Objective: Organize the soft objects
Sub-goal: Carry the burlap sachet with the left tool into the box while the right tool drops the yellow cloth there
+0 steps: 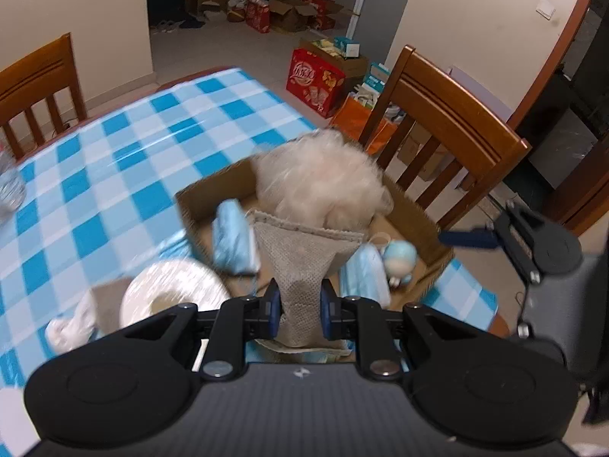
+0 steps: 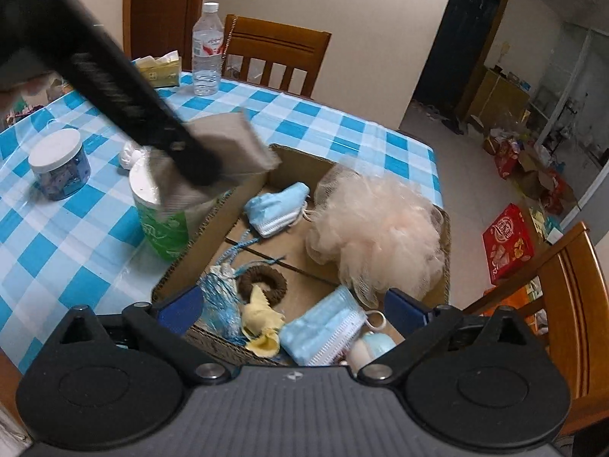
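My left gripper (image 1: 300,304) is shut on a grey-beige mesh cloth (image 1: 300,262), held over an open cardboard box (image 1: 213,194). In the right wrist view the cloth (image 2: 232,144) hangs blurred above the box's left wall (image 2: 198,255). Inside lie a pale pink bath pouf (image 2: 377,228), two blue face masks (image 2: 279,209) (image 2: 323,327), a brown hair ring (image 2: 262,283), a blue tassel (image 2: 220,304), a yellow soft piece (image 2: 260,323) and a small blue doll (image 1: 397,261). My right gripper (image 2: 291,308) stands wide open over the box's near end, holding nothing.
A green-wrapped tissue roll (image 2: 160,213) stands against the box's left side, with a white crumpled piece (image 2: 129,156) behind it. A white-lidded jar (image 2: 59,163) and a water bottle (image 2: 207,49) stand further off on the blue checked tablecloth (image 2: 76,228). Wooden chairs (image 1: 437,122) (image 2: 274,53) flank the table.
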### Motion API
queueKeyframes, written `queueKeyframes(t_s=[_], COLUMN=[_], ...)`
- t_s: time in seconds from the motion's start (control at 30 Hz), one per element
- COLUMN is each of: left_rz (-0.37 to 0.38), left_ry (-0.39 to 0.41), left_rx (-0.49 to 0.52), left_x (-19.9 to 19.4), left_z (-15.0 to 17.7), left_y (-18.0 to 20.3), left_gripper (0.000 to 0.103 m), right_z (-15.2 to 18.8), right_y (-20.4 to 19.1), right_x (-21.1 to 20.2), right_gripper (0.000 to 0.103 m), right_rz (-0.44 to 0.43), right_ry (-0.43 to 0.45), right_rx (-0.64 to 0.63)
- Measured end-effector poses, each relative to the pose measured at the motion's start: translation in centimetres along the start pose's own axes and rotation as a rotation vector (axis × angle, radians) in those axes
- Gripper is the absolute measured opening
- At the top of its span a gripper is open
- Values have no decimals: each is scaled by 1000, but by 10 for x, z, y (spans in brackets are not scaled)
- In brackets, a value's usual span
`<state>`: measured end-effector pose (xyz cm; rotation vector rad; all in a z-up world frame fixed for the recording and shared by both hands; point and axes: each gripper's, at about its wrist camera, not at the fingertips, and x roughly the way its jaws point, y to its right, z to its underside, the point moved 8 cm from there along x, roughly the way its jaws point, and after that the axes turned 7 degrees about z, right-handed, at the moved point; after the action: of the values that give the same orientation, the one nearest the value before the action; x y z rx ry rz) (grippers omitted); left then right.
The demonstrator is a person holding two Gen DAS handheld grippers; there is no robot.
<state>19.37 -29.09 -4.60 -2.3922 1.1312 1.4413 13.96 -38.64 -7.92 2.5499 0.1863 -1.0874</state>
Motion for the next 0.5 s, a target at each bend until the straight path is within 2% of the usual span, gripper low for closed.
queueKeyframes(t_s=[0.07,0.1,0.13,0.23,0.5], left_rz=[6,8,3,-44,-78], left_ry=[10,13,23,69,103], left_rx=[8,13,11,-14,-50], left_x=[10,16,21,29,25], left_z=[-9,-13,-17,-23,-19], left_y=[6,7,7,3,-7], left_gripper=[43,72,94,95,96], right_z=[3,5,6,9,12], right_y=[5,7,9,12,11], right_x=[1,2,3,5,8], right_gripper=[103,103,103,103,103], right_rz=[-3,-4,-3,-7,-18], right_ry=[-3,-7,-10,-18,-32], right_rx=[18,28,38,59,100])
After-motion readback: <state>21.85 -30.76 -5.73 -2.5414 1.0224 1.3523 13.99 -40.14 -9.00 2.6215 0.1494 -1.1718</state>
